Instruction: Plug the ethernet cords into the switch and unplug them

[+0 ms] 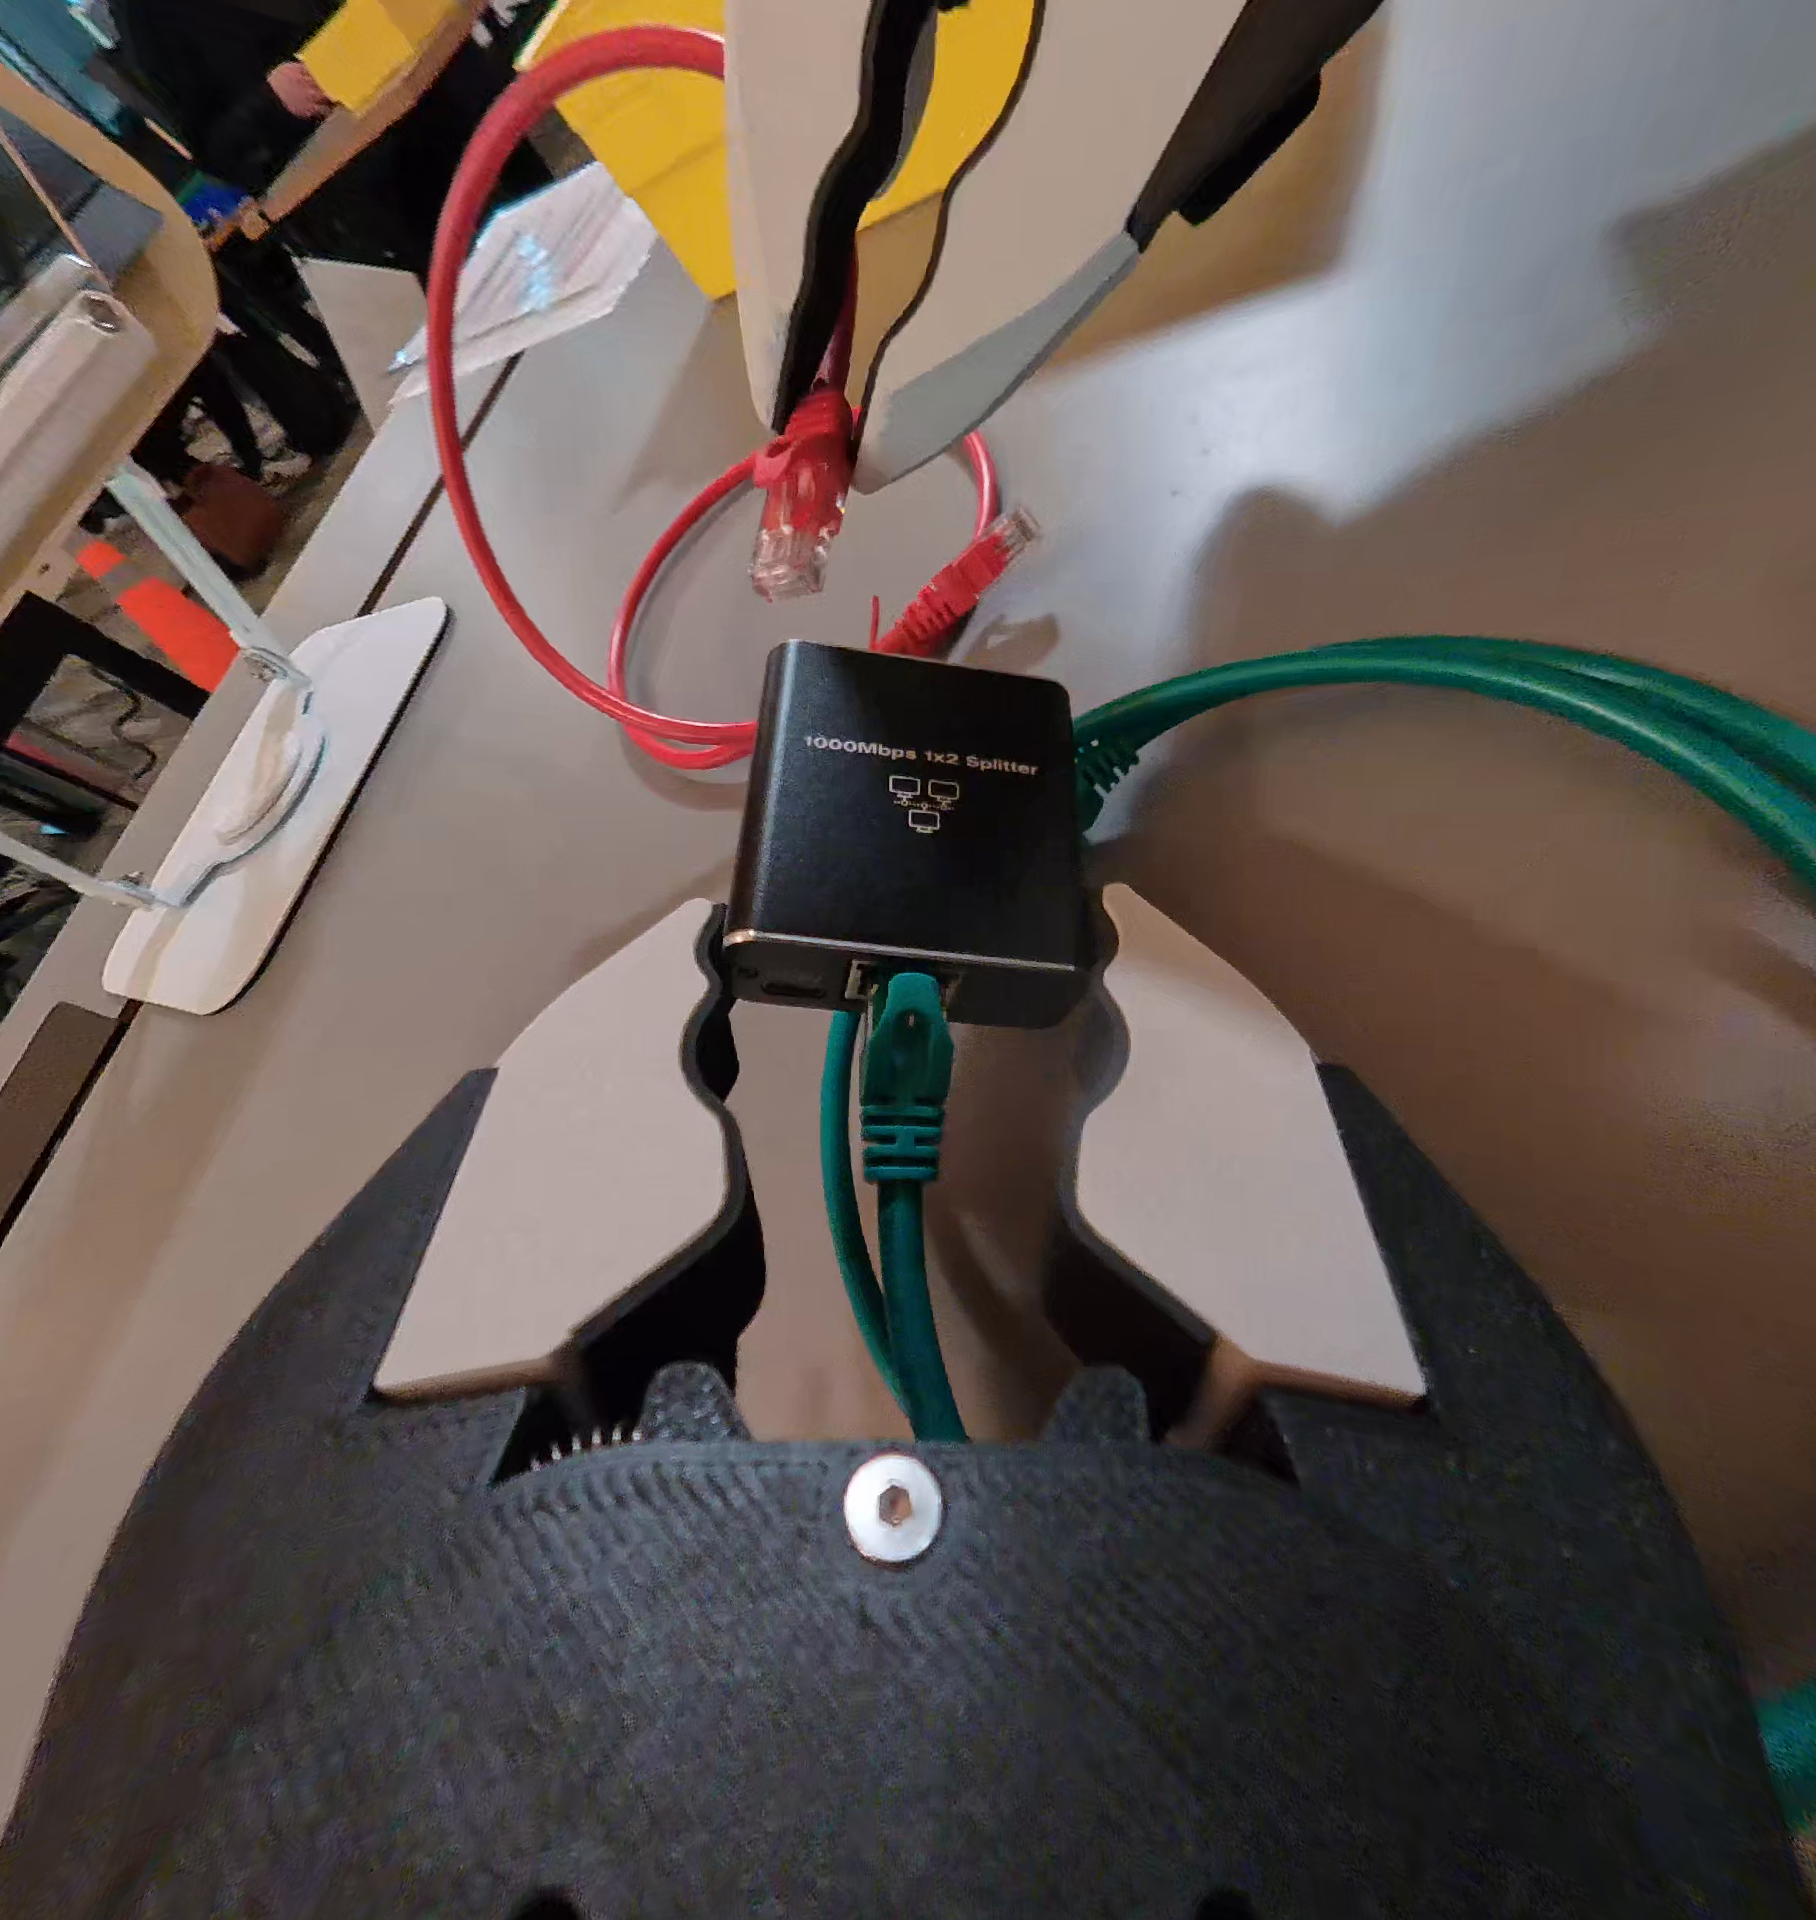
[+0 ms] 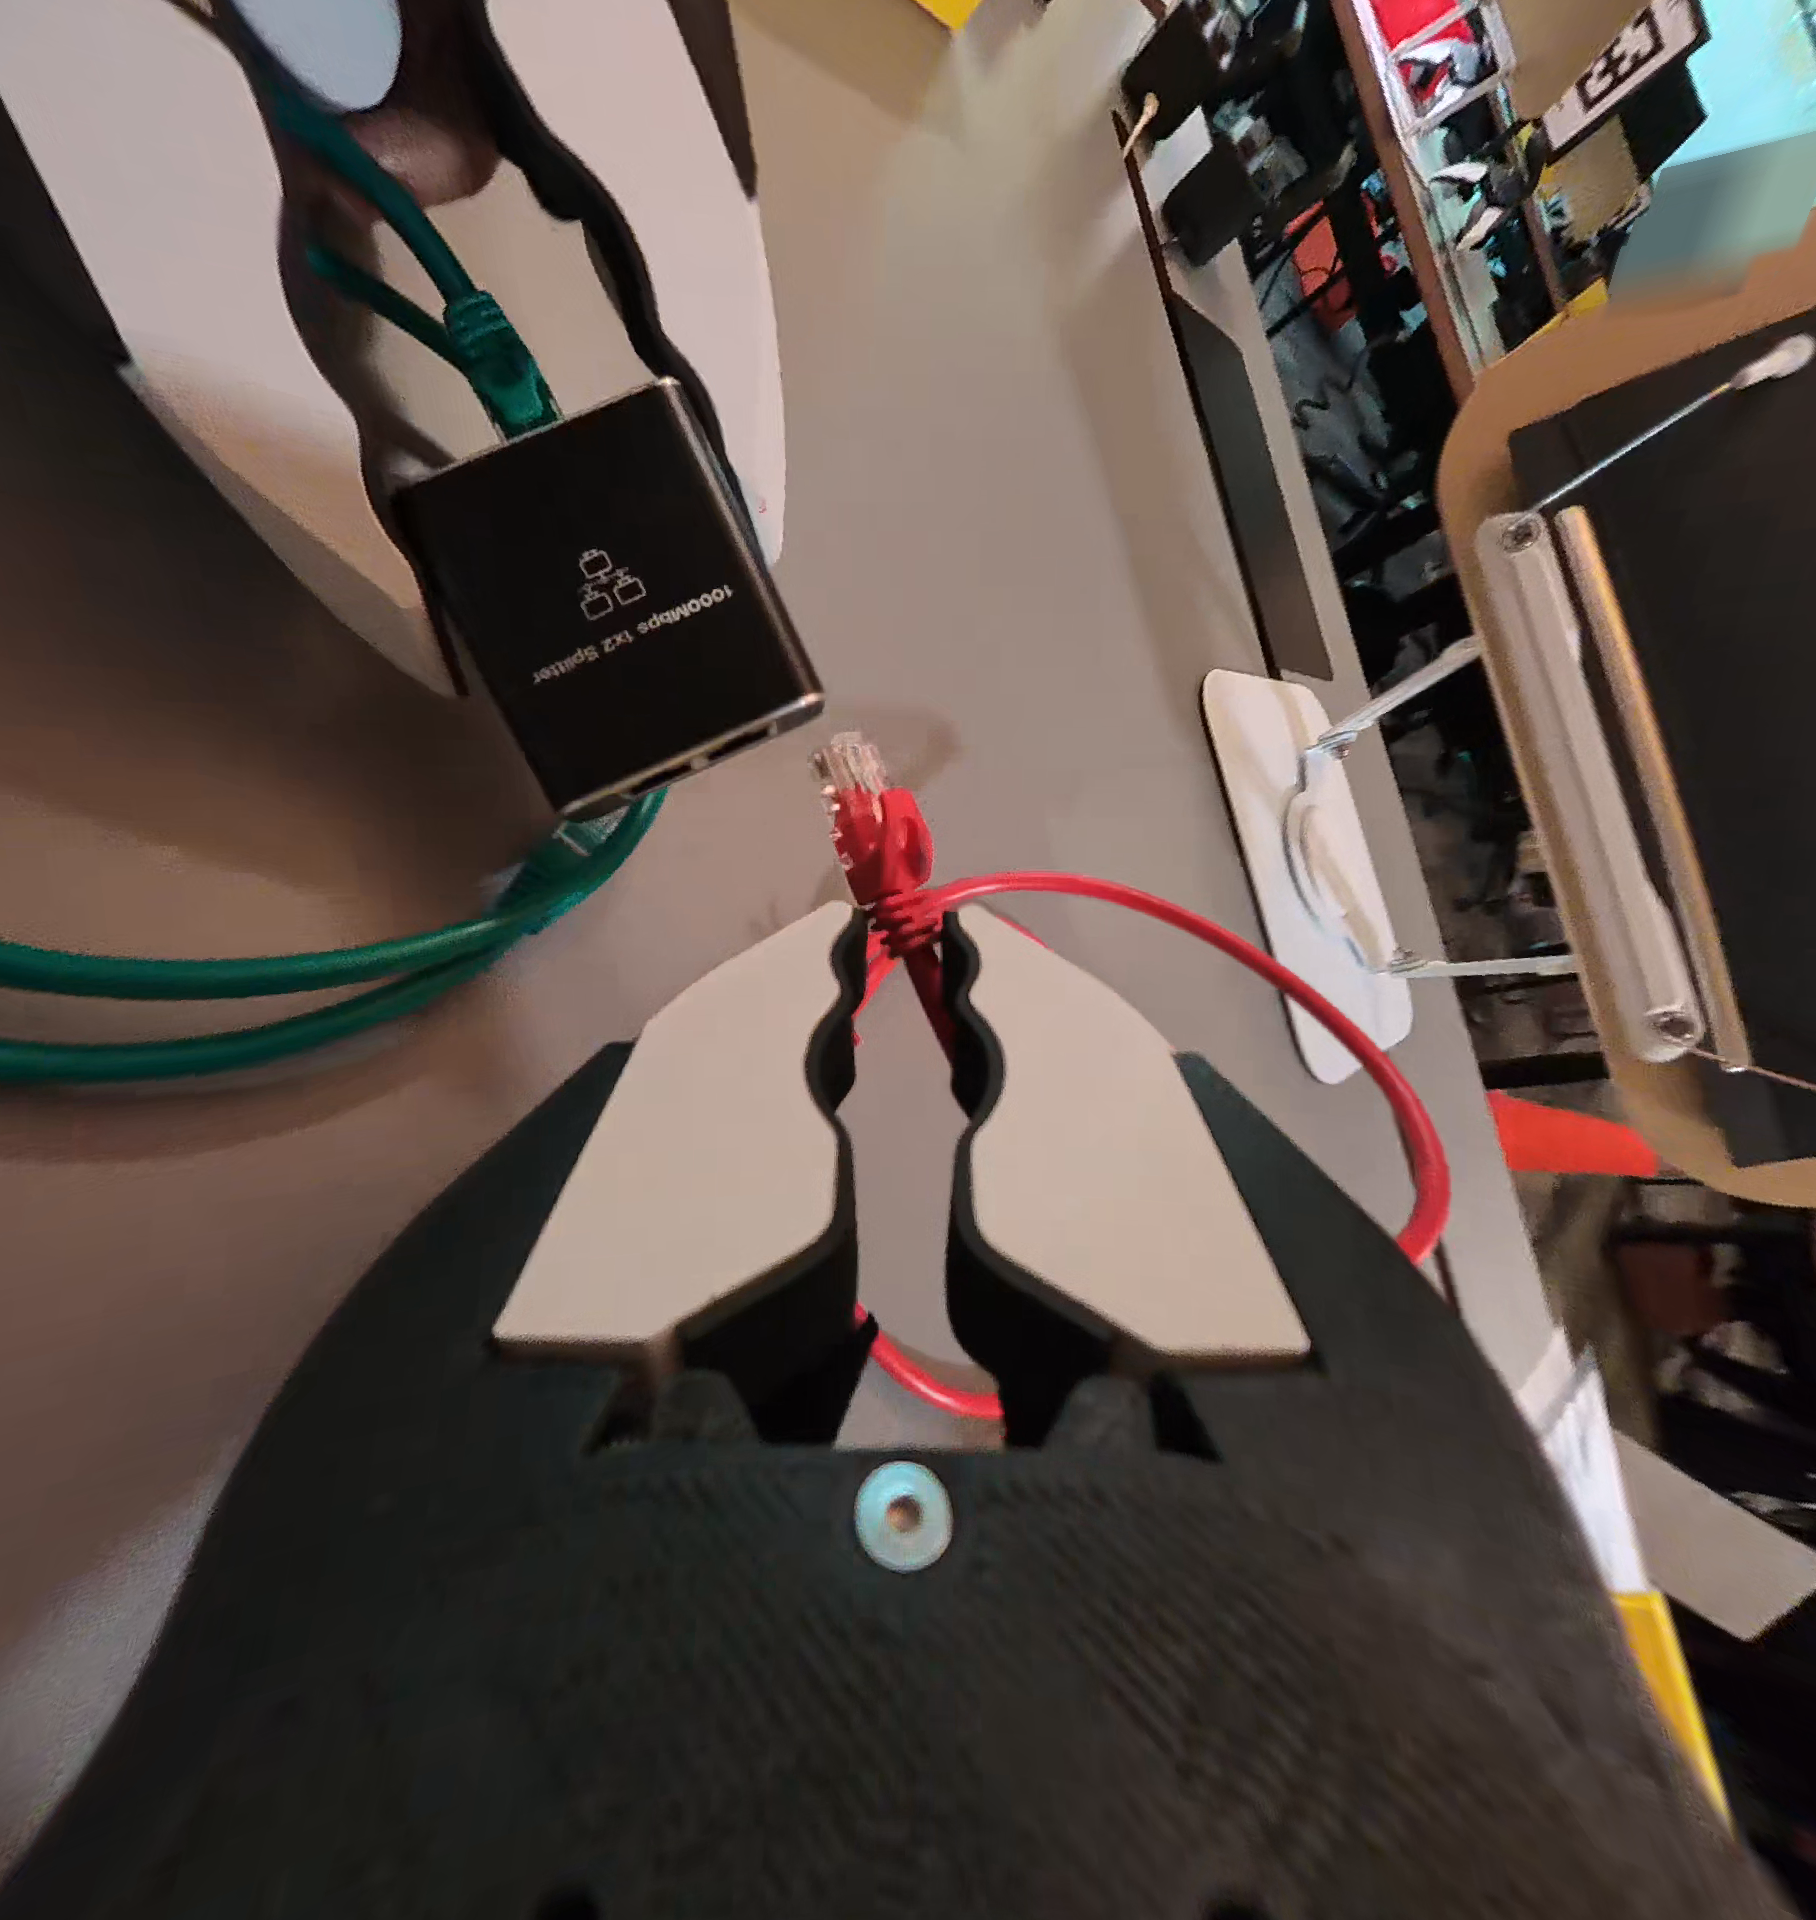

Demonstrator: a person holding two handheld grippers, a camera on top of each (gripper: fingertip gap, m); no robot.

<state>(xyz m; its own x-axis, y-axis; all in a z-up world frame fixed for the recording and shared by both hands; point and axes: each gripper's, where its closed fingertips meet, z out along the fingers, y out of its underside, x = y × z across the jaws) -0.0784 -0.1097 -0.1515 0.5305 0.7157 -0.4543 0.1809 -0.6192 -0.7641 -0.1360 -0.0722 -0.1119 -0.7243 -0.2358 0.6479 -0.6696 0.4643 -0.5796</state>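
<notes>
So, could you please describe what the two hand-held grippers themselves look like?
Both match: the left hand-held gripper and right hand-held gripper have a black, ridged 3D-printed body with a silver centre screw, and two pale flat fingers edged with wavy black pads.

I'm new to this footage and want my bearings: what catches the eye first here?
The black switch sits mid-table, clamped at its near end by the left gripper, with a green cord plugged into that end. Facing it, the right gripper pinches a red cord just behind its clear plug, which hangs unplugged, short of the switch's empty far ports. The red cord's other plug lies loose beside the switch.
</notes>
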